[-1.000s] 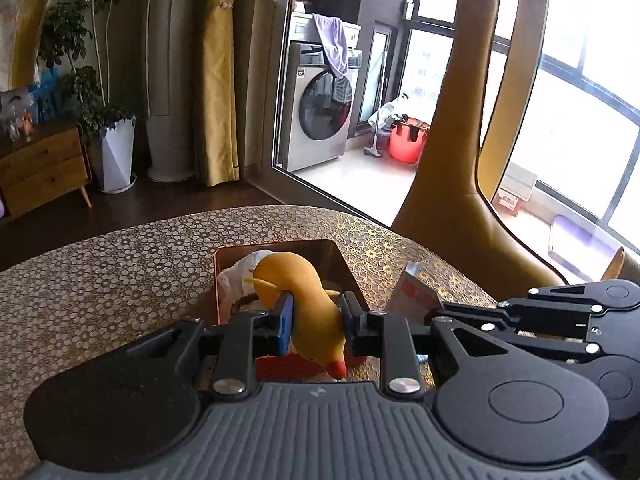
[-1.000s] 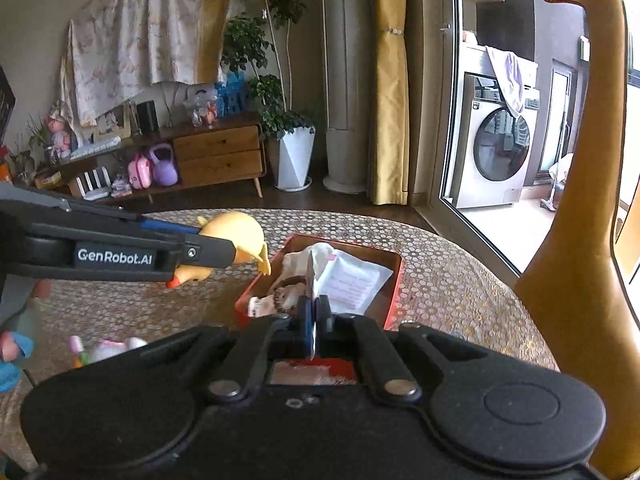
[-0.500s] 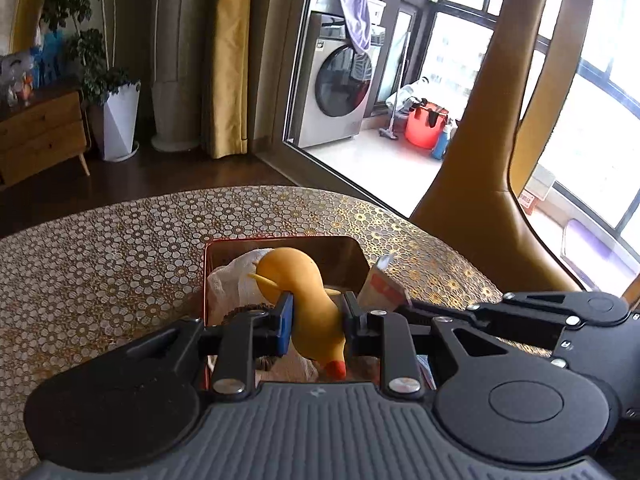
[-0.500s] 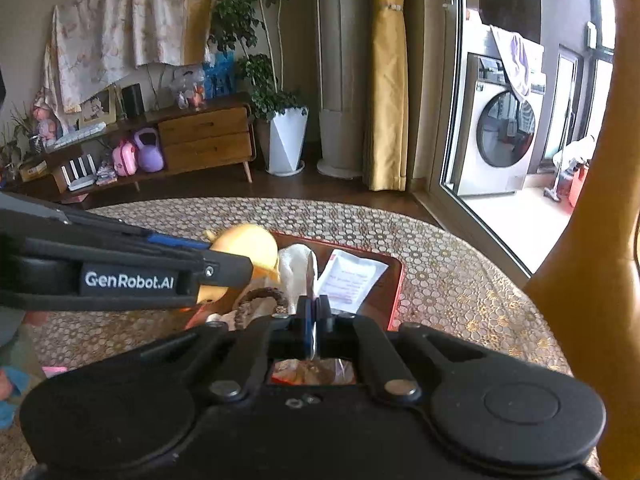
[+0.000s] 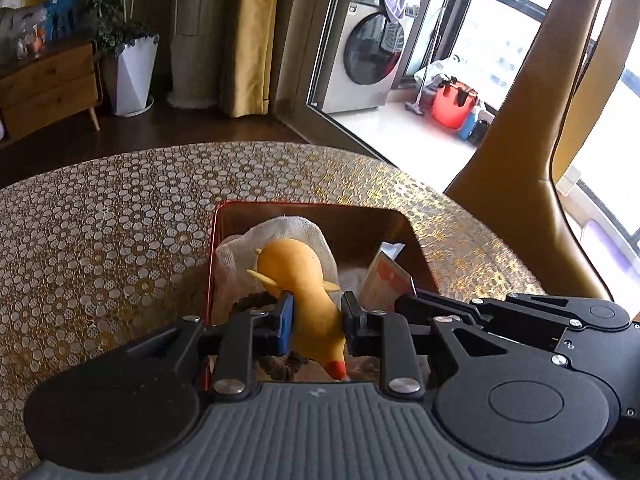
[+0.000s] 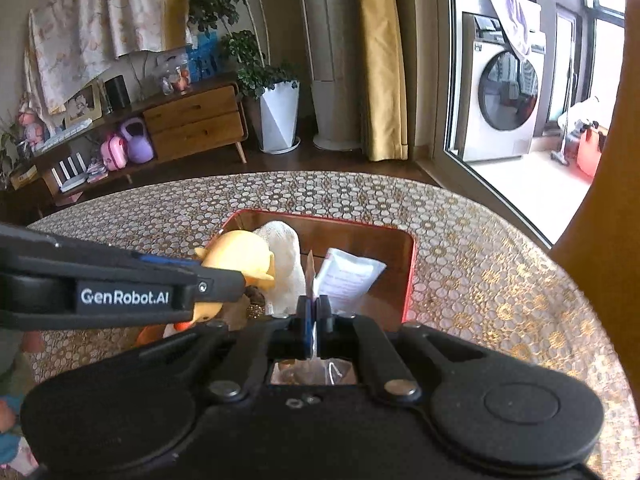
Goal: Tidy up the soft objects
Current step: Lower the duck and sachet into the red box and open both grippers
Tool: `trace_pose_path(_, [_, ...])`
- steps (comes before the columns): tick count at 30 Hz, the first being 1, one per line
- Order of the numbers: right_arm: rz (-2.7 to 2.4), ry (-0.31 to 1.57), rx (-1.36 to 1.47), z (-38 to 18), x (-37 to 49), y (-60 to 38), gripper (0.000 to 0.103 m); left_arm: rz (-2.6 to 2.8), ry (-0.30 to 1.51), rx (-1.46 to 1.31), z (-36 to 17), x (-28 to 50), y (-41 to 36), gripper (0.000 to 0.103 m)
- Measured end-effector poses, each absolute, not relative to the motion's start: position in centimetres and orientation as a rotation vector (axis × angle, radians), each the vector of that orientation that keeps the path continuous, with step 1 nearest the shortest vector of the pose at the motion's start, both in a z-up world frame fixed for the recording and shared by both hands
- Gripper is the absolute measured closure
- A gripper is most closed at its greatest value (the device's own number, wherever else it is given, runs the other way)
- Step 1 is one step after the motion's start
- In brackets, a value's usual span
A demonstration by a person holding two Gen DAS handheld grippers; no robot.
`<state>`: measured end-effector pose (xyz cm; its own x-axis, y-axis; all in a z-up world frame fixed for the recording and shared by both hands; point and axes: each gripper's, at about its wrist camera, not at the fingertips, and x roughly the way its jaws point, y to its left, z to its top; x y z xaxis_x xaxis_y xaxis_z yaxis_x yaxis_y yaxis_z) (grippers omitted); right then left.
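My left gripper (image 5: 316, 318) is shut on a yellow rubber chicken toy (image 5: 302, 280) and holds it low inside the red tin box (image 5: 308, 210), over a white mesh cloth (image 5: 280, 236) and a brown hair tie (image 5: 280, 364). In the right wrist view the toy (image 6: 236, 256) and the left gripper's arm (image 6: 120, 280) come in from the left over the box (image 6: 410, 280). My right gripper (image 6: 314, 316) is shut on a thin white packet (image 6: 348, 276) that stands in the box's right half.
The box sits on a round table with a gold patterned cloth (image 5: 100, 232). A tall tan chair back (image 5: 520, 140) rises at the right. Small toys (image 6: 12, 416) lie at the table's left edge.
Both grippers have moved forward and down toward the box. The yellow toy went from above the box's left edge to low inside it. Both stay shut.
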<state>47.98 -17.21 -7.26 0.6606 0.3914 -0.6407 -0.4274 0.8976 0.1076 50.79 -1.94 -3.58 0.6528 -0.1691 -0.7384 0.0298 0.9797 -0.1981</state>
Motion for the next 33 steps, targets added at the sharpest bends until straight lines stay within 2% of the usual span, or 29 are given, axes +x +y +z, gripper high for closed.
trace_pose_path(13, [0.448,0.774,-0.052,-9.3,48.8,-17.0,0.097,-0.062,0.953,-0.122,-7.0,51.3,-2.1,0.078])
trace_pose_path(26, [0.449,0.796,-0.035,-9.1,48.5,-17.5,0.078,-0.049,0.942,-0.093,-6.7,50.5,-2.5,0.076])
trace_pose_path(33, [0.461,0.787,-0.026,-8.2,47.6,-18.0,0.072,-0.050,0.921,-0.110,-5.6,49.8,-2.3,0.076])
